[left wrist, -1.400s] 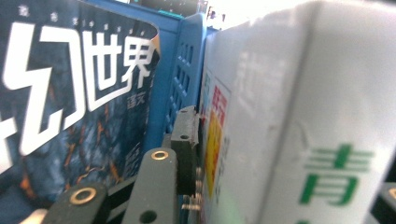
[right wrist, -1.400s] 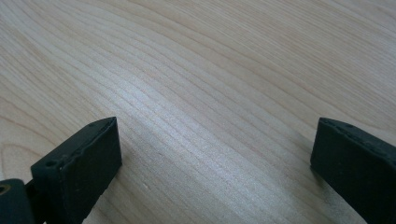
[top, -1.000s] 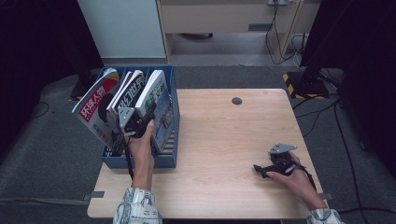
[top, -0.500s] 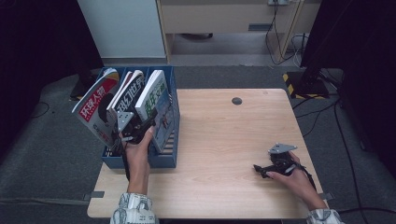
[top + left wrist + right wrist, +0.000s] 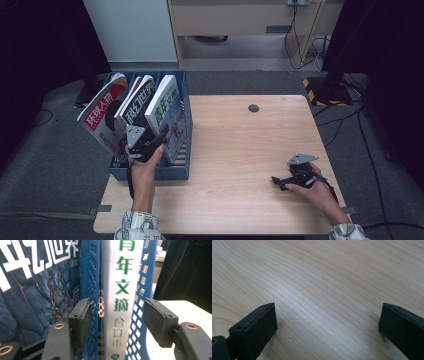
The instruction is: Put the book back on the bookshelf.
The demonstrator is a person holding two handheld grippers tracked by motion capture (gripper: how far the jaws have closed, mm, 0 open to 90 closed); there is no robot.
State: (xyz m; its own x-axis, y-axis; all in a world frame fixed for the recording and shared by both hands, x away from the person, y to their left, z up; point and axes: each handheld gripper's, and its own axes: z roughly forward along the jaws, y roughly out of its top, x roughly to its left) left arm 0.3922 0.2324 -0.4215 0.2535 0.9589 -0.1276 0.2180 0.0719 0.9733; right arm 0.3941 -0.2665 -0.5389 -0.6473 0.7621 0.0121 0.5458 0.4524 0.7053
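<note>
A blue slotted file rack at the table's left edge holds three magazines. The green-and-white one stands in the rightmost slot. My left gripper is at its near edge. In the left gripper view its white spine with green characters stands between the jaws. The jaws have just been opening, and gaps show between both pads and the spine, so the left gripper is open. My right gripper rests low on the table near the front right, and the right gripper is open over bare wood.
A dark magazine and a red one lean leftward in the other slots. The rack's blue lattice walls flank the spine. The wooden table has a round cable hole at the back. Dark floor surrounds it.
My left hand has slid a little toward the table's near edge at the rack. The right hand and gripper have stayed put.
</note>
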